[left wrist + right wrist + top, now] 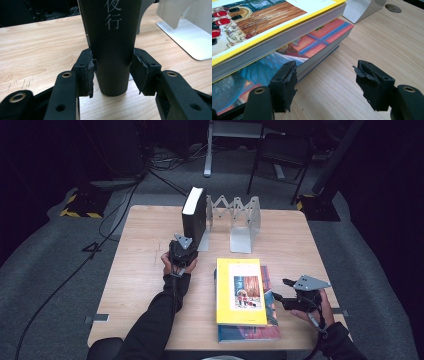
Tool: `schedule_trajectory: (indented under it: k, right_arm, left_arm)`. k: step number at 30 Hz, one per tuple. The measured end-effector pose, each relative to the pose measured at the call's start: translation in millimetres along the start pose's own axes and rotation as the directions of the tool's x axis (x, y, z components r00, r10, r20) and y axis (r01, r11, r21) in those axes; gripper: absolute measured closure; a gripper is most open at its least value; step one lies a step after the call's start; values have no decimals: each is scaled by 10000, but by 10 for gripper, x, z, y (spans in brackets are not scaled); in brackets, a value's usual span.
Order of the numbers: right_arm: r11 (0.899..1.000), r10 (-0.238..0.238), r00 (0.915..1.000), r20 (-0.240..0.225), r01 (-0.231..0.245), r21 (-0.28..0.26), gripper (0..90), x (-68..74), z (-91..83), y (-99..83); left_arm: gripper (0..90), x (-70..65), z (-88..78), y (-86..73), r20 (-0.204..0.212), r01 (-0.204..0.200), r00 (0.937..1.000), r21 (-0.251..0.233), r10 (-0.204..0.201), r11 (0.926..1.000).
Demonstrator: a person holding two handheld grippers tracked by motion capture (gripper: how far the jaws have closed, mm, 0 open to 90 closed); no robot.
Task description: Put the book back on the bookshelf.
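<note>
A thick black book (194,217) stands upright on the wooden table (140,270), against the left end of a metal expanding book rack (240,220). My left gripper (186,239) holds its spine low down. In the left gripper view both pads (89,75) press the sides of the book (112,50), which carries pale characters. A yellow book (240,292) lies flat on a blue illustrated book (250,332). My right gripper (280,289) rests open at the right of this stack. In the right gripper view its jaws (325,77) stand apart over bare wood, the left one by the lower book's edge (317,42).
The rack's bent metal plates (190,37) stand to the right of the black book, with a free slot between them. A chair and a desk leg stand on the carpet beyond the table. Cables run across the floor at the left.
</note>
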State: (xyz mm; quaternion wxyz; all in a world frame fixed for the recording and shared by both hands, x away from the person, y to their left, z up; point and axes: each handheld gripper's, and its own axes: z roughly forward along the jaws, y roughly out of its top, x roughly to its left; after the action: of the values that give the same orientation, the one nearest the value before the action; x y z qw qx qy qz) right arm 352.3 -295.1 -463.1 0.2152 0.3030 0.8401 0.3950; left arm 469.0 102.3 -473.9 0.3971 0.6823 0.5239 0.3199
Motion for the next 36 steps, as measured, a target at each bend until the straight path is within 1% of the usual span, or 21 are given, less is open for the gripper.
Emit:
schedule_trajectory:
  k: [6,9,11,13,14,16,17,18,19,20,21,22,24,26,27,28,29,30,31,33,36]
  right_arm:
    - [10000,-9,10000,-41,9,-34,329,1,-2,0]
    - [10000,53,10000,-21,-53,-14,329,-7,0,-3]
    - [10000,-15,10000,-22,15,-38,329,-3,-5,-2]
    - [10000,-27,10000,-1,27,-35,329,-3,-10,0]
    - [10000,-27,10000,-1,27,-35,329,-3,-10,0]
    - [10000,-39,10000,-8,39,-32,329,-5,-13,0]
    - [10000,-32,10000,-16,32,-24,329,-5,-17,1]
    - [10000,-32,10000,-16,32,-24,329,-5,-17,1]
    - [10000,-23,10000,0,23,-37,329,-1,-23,4]
    - [10000,-49,10000,19,49,-58,328,0,-29,8]
    - [9999,-51,10000,35,51,-92,326,0,-38,14]
    - [9999,-32,10000,53,32,-115,328,1,-47,18]
    - [9999,-14,10000,-43,13,-147,347,4,-68,24]
    - [9998,-72,10000,-18,72,-165,347,13,-73,29]
    - [9998,-88,10000,-10,88,-152,347,17,-73,31]
    - [9999,-112,9999,-28,111,-131,347,18,-69,33]
    - [9999,-112,9999,-28,111,-131,347,18,-69,33]
    - [9999,-131,9999,-35,130,-112,347,20,-66,33]
    - [9998,-154,9999,-22,154,-95,346,23,-63,31]
    - [9999,-152,9999,-21,152,-65,346,26,-60,30]
    - [9999,-161,9999,-52,161,-35,347,27,-54,32]
  left_arm:
    - [541,-39,33,14,-266,129,9996,-13,-129,9999]
    - [539,-32,35,9,-190,204,9996,-49,-205,9998]
    - [539,-23,32,3,-113,201,9997,-67,-202,9998]
    - [536,21,8,-11,243,295,9993,-77,-293,9995]
    - [535,21,8,-11,243,295,9993,-77,-293,9995]
    - [469,67,-24,-33,321,-66,9995,131,62,9999]
    - [444,67,-24,-33,321,-66,9995,131,62,9999]
    - [444,94,-39,-53,374,-191,9991,214,183,9996]
    - [418,117,-55,-70,384,-260,9990,281,249,9993]
    - [398,149,-80,-89,627,-304,9976,358,281,9989]
    - [383,174,-102,-101,772,-498,9959,438,463,9978]
    - [373,196,-135,-105,924,-853,9925,595,795,9946]
    - [355,225,-198,-108,1164,-1317,9855,642,1237,9892]
    - [351,253,-266,-107,1558,-1552,9773,651,1436,9857]
    - [347,266,-300,-113,1864,-1668,9705,629,1526,9840]
    - [347,266,-300,-113,1864,-1668,9705,629,1526,9840]
    - [347,269,-324,-117,1996,-1869,9649,637,1710,9803]
    - [347,272,-350,-122,2241,-2079,9560,617,1895,9762]
    - [346,271,-379,-131,2495,-2174,9480,550,1974,9745]
    - [347,266,-432,-154,2729,-2475,9354,508,2250,9676]
    - [346,266,-506,-199,3191,-2851,9134,589,2526,9567]
